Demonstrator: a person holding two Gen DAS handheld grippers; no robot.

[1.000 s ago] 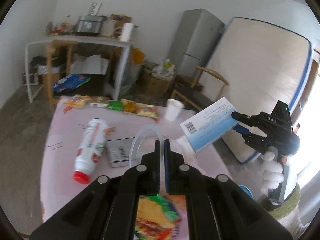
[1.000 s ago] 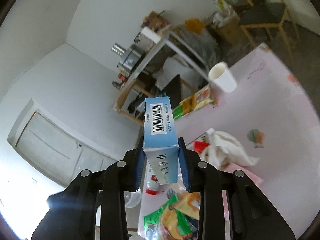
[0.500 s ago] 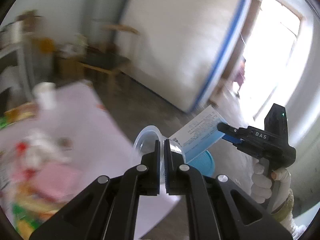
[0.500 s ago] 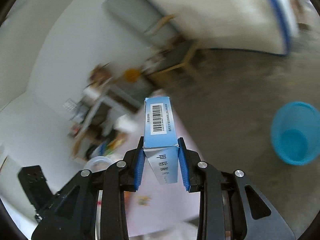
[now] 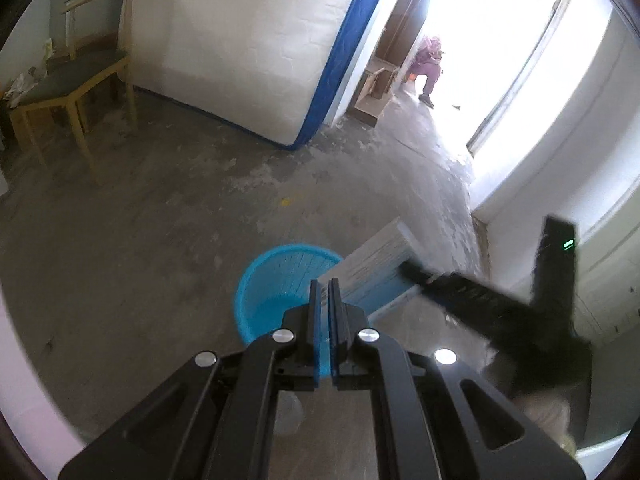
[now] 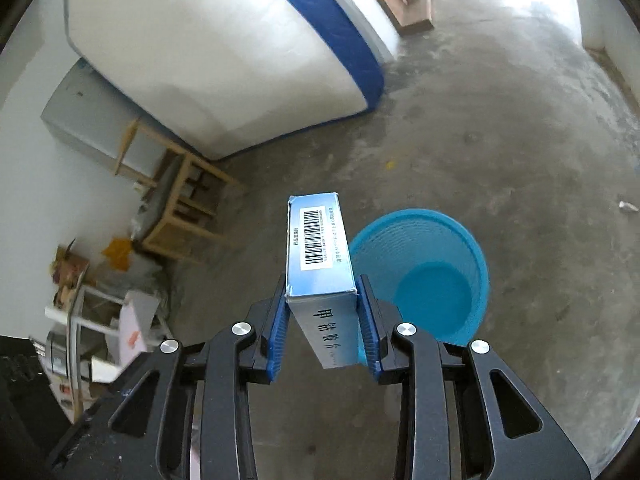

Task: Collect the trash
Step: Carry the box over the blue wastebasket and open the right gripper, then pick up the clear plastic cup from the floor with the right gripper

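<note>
My right gripper is shut on a blue and white carton box with a barcode, held above the floor just left of a blue plastic trash basket. In the left wrist view the same box and the blurred right gripper hang over the basket. My left gripper is shut, its jaws nearly touching, above the basket's near rim. A clear plastic cup was in it earlier; only a faint clear shape shows below the jaws.
A white mattress with blue edging leans against the wall. A wooden chair stands to the left. A bright doorway opens at the right. A cluttered table shows at the lower left of the right wrist view. The floor is bare concrete.
Both grippers swung away from the pink table and down towards the floor. The blue basket now sits right under them. The box stays gripped; the cup's rim no longer shows ahead of the left jaws.
</note>
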